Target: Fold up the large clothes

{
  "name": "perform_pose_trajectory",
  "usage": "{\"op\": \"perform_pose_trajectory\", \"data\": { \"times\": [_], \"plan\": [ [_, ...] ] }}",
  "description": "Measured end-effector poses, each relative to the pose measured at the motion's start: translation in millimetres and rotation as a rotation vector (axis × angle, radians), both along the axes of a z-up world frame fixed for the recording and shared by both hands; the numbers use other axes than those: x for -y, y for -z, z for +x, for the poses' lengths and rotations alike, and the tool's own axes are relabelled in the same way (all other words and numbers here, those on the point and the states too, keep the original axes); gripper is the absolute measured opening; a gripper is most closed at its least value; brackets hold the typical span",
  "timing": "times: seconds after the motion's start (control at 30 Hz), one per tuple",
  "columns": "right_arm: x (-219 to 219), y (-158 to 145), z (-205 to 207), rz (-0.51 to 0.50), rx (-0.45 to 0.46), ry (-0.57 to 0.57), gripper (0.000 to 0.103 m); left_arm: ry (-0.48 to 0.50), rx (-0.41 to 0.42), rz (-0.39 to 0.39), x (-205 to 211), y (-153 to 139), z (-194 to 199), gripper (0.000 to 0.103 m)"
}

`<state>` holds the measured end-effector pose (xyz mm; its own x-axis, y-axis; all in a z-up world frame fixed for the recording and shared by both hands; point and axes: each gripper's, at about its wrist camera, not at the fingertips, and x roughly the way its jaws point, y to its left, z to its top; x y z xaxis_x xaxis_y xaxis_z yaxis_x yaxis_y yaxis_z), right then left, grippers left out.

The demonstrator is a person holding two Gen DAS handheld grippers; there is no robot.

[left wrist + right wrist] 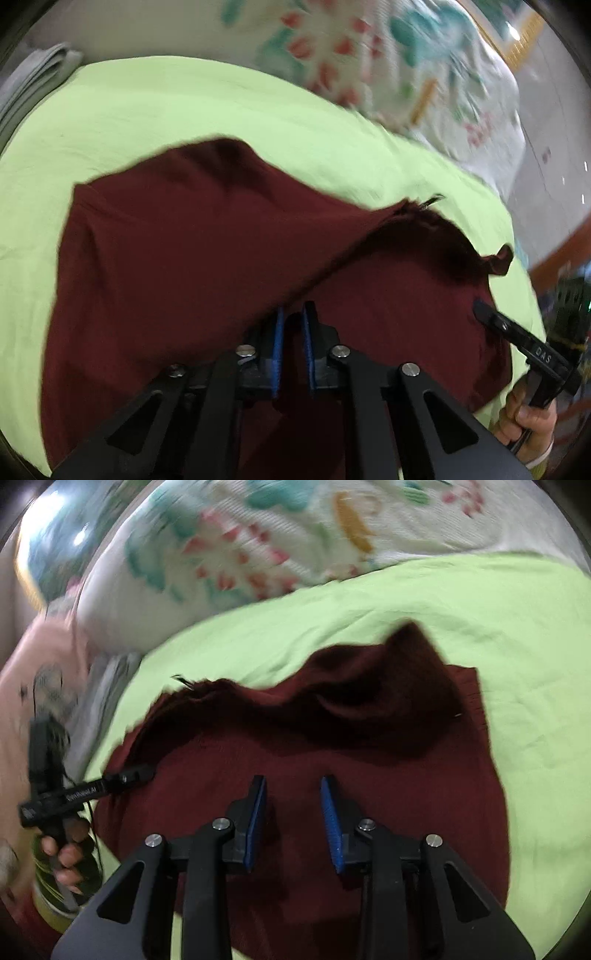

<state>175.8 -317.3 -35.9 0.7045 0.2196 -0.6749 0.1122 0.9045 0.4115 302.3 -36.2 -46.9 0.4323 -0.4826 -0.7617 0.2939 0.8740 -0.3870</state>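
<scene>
A dark red garment (192, 236) lies on a light green sheet (155, 110), one part folded over the rest. In the left wrist view my left gripper (293, 314) has its blue pads close together with a fold of the red cloth between them. My right gripper also shows there at the right edge (480, 306), over the garment. In the right wrist view my right gripper (293, 786) is open and empty above the red garment (369, 768). The left gripper shows there at the left (144, 773), its tip on the cloth edge.
A white floral quilt (369, 48) lies bunched beyond the green sheet (480, 602); it also shows in the right wrist view (258, 542). A folded grey cloth (40, 70) sits at the far left. A pink cloth (48, 657) lies left of the sheet.
</scene>
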Motion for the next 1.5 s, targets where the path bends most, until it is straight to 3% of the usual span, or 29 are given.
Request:
{"op": "perform_pose_trajectory", "data": {
  "times": [0.1, 0.17, 0.27, 0.6, 0.7, 0.77, 0.83, 1.13, 1.37, 1.5],
  "plan": [
    [17, -2, 1, 0.031, 0.008, 0.092, 0.031, -0.121, 0.012, 0.02, -29, -2, 18, 0.009],
    [24, -6, -7, 0.033, 0.011, 0.156, 0.032, -0.176, -0.006, -0.027, -51, -1, 20, 0.011],
    [27, -6, -23, 0.097, 0.023, 0.164, 0.032, -0.238, -0.007, -0.073, -78, -1, 5, 0.021],
    [2, -8, -73, 0.182, 0.08, 0.167, 0.032, -0.262, -0.016, -0.24, -131, -4, -112, 0.029],
    [-12, -9, -84, 0.206, 0.091, 0.153, 0.032, -0.271, -0.051, -0.259, -134, 4, -136, 0.04],
    [-23, -8, -87, 0.217, 0.09, 0.132, 0.032, -0.262, -0.079, -0.29, -134, 11, -147, 0.053],
    [-37, -8, -85, 0.221, 0.084, 0.101, 0.032, -0.256, -0.111, -0.302, -131, 23, -155, 0.053],
    [-78, -7, -61, 0.189, 0.061, 0.014, 0.028, -0.302, -0.13, -0.349, -124, 41, -139, 0.058],
    [-96, -10, -13, 0.153, 0.052, -0.027, 0.028, -0.358, -0.127, -0.377, -123, 43, -108, 0.059],
    [-103, 1, 19, 0.116, -0.002, -0.029, 0.028, -0.369, -0.118, -0.377, -122, 43, -103, 0.06]
  ]
}}
